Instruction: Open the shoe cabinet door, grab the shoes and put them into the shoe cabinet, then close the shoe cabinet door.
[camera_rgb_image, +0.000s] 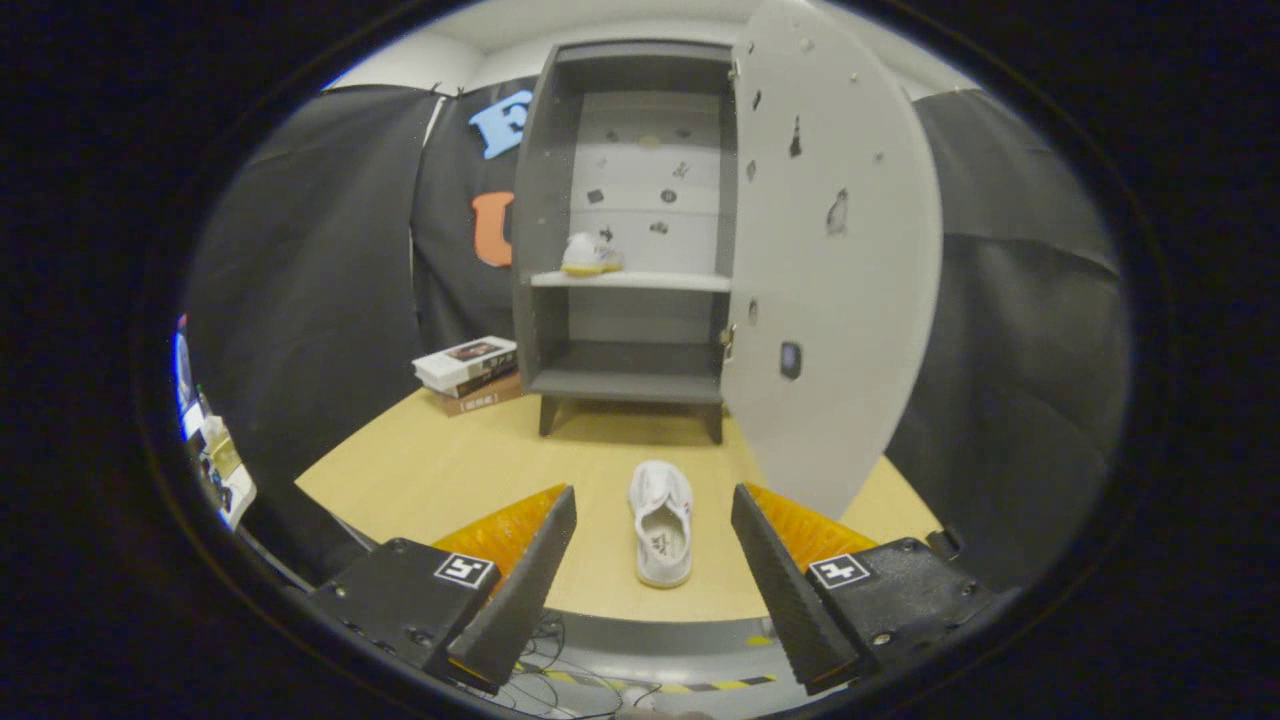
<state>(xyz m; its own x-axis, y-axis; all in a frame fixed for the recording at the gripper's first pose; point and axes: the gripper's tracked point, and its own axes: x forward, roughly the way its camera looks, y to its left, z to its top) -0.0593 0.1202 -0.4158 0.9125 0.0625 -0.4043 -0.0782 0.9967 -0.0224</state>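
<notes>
A white shoe (662, 521) lies flat on the wooden table (420, 470), opening upward, its length running toward the shoe cabinet (628, 235). It sits in front of the cabinet, near its feet but apart from them. The gripper (652, 500) hangs over the table's near edge with its fingers spread wide — the shoe lies in the gap between them, touching neither.

The cabinet stands upright at the far side of the table. Its door (835, 250) is swung open on the right-hand side, the inner face dotted with small dark marks. Inside, a second white shoe (590, 254) rests on the middle shelf (640, 281), toward the cabinet's left wall; the bottom shelf holds nothing visible.

Just left of the cabinet, a short stack of books (468, 374) lies on the table — close beside the cabinet's lower left corner.
</notes>
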